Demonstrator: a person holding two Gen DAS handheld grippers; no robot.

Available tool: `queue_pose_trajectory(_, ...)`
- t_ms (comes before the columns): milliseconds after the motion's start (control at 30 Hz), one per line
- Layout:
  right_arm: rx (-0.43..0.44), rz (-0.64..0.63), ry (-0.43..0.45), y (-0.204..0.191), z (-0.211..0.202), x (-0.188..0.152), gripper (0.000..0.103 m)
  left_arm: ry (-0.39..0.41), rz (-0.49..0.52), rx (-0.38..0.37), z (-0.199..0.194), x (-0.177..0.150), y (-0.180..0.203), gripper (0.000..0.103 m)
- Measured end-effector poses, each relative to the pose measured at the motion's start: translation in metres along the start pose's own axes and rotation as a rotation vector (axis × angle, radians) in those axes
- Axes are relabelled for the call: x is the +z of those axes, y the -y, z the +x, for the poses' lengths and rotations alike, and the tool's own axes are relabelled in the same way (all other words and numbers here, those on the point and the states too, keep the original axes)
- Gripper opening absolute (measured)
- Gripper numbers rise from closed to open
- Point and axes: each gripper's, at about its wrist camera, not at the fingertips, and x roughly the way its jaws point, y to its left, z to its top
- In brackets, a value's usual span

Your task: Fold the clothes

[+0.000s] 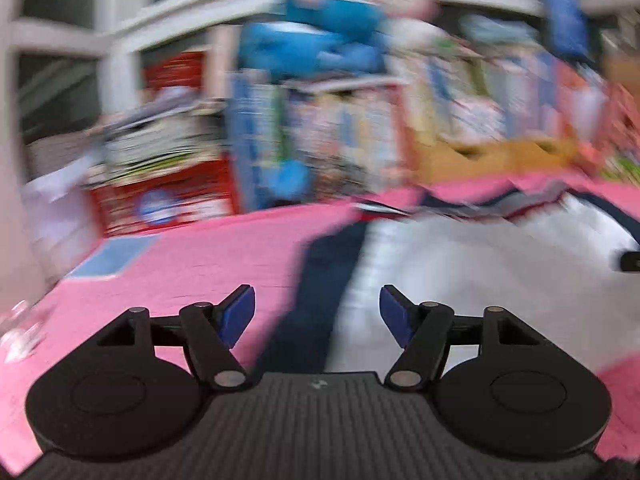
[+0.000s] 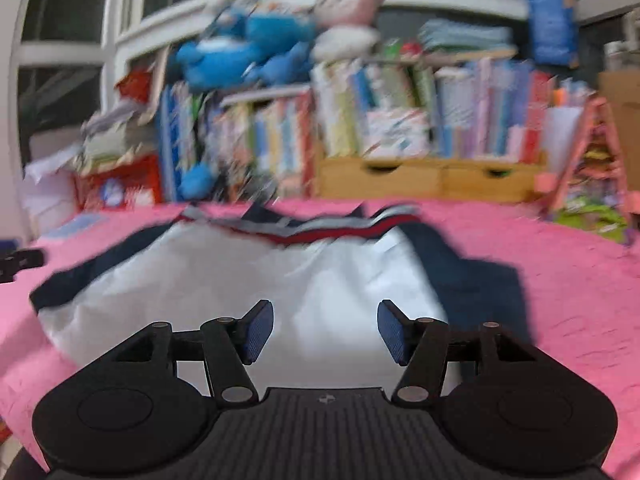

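Right wrist view shows a white shirt (image 2: 224,280) with navy sleeves and a striped collar, spread flat on a pink cover (image 2: 560,280). Both grippers, left (image 1: 317,314) and right (image 2: 325,330), hang released above it, gripping nothing. Beyond the shirt stand blurred bookshelves (image 2: 400,120) and a blue plush (image 2: 240,50).

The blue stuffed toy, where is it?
In the right wrist view the blue stuffed toy lies upper left, on top of the books, just left of the pink and white plush.
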Motion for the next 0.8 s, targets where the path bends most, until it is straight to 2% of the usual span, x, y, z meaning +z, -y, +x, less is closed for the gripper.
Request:
queue_pose_trajectory(67, -0.037, -0.027, -0.051, -0.003, 0.010, -0.005, 0.058, -0.068, 0.086, 0.013, 0.018, -0.009, 0.018, 0.069)
queue_pose_trajectory(133, -0.129, -0.027, -0.068, 0.014, 0.008, -0.011, 0.058, -0.115, 0.098, 0.054, 0.031, -0.022, 0.016, 0.070)
queue_pose_trajectory(200, -0.224, -0.023, -0.083, 0.033, 0.005, -0.017, 0.058, -0.116, 0.071, 0.095, 0.031, -0.030, 0.002, 0.070)
queue_pose_trajectory(267, -0.324, -0.015, -0.095, 0.053, 0.000, -0.022, 0.060, -0.138, 0.108, 0.199, 0.031, -0.032, -0.007, 0.070)
queue_pose_trajectory(300, -0.364, 0.013, -0.093, 0.063, -0.004, -0.022, 0.069, -0.138, 0.121, 0.210, 0.028, -0.028, -0.010, 0.069)
queue_pose_trajectory(333, -0.400, 0.047, -0.089, 0.073, -0.009, -0.022, 0.069, -0.134, 0.131, 0.210, 0.023, -0.023, -0.013, 0.067)
queue_pose_trajectory(400, -0.391, 0.070, -0.035, 0.073, -0.018, -0.020, 0.068, -0.084, 0.141, 0.136, 0.013, -0.003, -0.009, 0.067)
queue_pose_trajectory(467, -0.370, 0.087, 0.024, 0.070, -0.027, -0.018, 0.068, -0.033, 0.163, -0.013, 0.009, 0.021, 0.006, 0.068)
queue_pose_trajectory(533, -0.330, 0.086, 0.084, 0.063, -0.034, -0.015, 0.068, -0.025, 0.182, -0.169, 0.015, 0.039, 0.026, 0.070)
queue_pose_trajectory(600, -0.238, 0.052, 0.130, 0.046, -0.036, -0.014, 0.069, -0.069, 0.225, -0.259, 0.038, 0.051, 0.050, 0.069)
queue_pose_trajectory(633, -0.195, 0.039, 0.139, 0.038, -0.033, -0.015, 0.069, -0.098, 0.254, -0.278, 0.056, 0.055, 0.062, 0.065)
queue_pose_trajectory(733, -0.083, 0.019, 0.121, 0.021, -0.015, -0.018, 0.069, -0.200, 0.301, -0.276, 0.119, 0.063, 0.091, 0.040)
queue_pose_trajectory(767, -0.057, 0.018, 0.115, 0.016, -0.010, -0.020, 0.069, -0.209, 0.281, -0.263, 0.136, 0.068, 0.095, 0.031)
queue_pose_trajectory(800, -0.039, 0.017, 0.106, 0.013, -0.004, -0.021, 0.069, -0.211, 0.253, -0.247, 0.152, 0.075, 0.098, 0.027)
